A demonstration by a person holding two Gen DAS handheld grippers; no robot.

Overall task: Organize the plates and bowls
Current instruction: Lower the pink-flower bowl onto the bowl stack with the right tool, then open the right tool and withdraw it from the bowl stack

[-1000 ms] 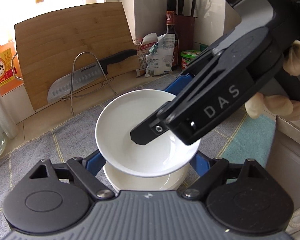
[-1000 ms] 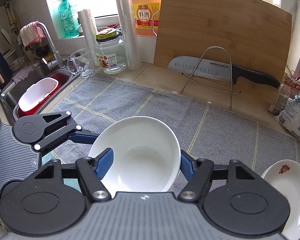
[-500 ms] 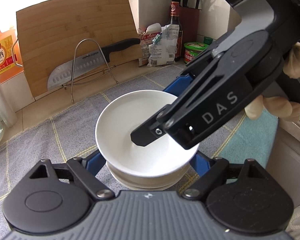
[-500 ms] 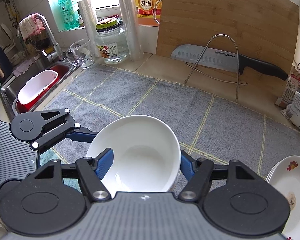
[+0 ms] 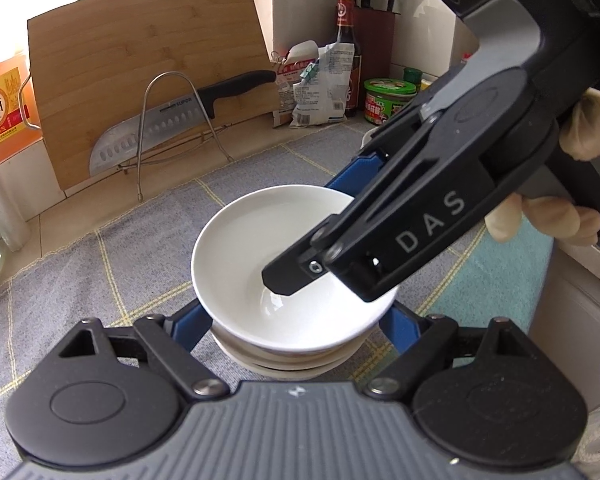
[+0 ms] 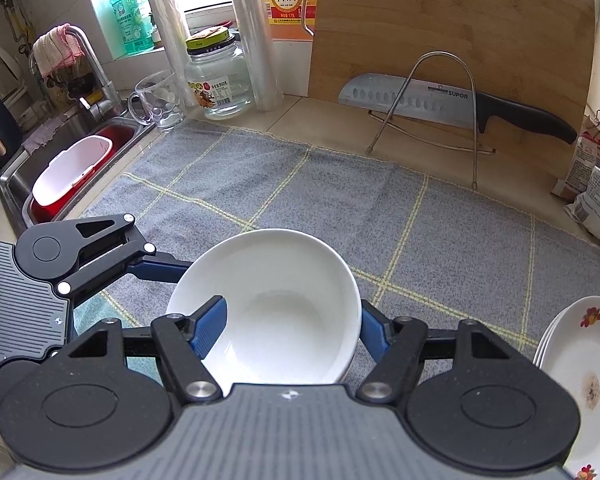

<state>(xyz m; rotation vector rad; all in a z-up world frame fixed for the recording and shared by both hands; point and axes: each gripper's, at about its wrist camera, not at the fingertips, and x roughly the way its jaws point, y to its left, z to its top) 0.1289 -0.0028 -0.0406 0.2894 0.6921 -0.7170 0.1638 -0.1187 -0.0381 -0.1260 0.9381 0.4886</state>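
- White bowl (image 6: 276, 312): held over the grey checked mat (image 6: 300, 200), near its front edge, seated in or just above a short stack of bowls (image 5: 292, 360) whose rims show beneath it in the left wrist view. Whether it rests fully on the stack cannot be told.
- Right gripper (image 6: 290, 330): clamped across the bowl's rim wall, one blue finger (image 6: 208, 330) inside the bowl, the other outside on the right. It points steeply downward.
- Left gripper (image 5: 296, 328): jaws apart, one blue finger on each side of the stack below the top bowl's rim; contact with the stack cannot be confirmed. It appears to steady or bracket the stack, not carry it.
- Deciding relation: the bowl sits directly under the right gripper and nearly concentric with the stack. Judged next step: let go straight down, then lift clear without dragging the rim sideways.
- Flowered plates (image 6: 580, 380): a separate pile at the mat's right edge, well apart from the bowls.
- Risk, as judged: an off-centre release could tip the top bowl.
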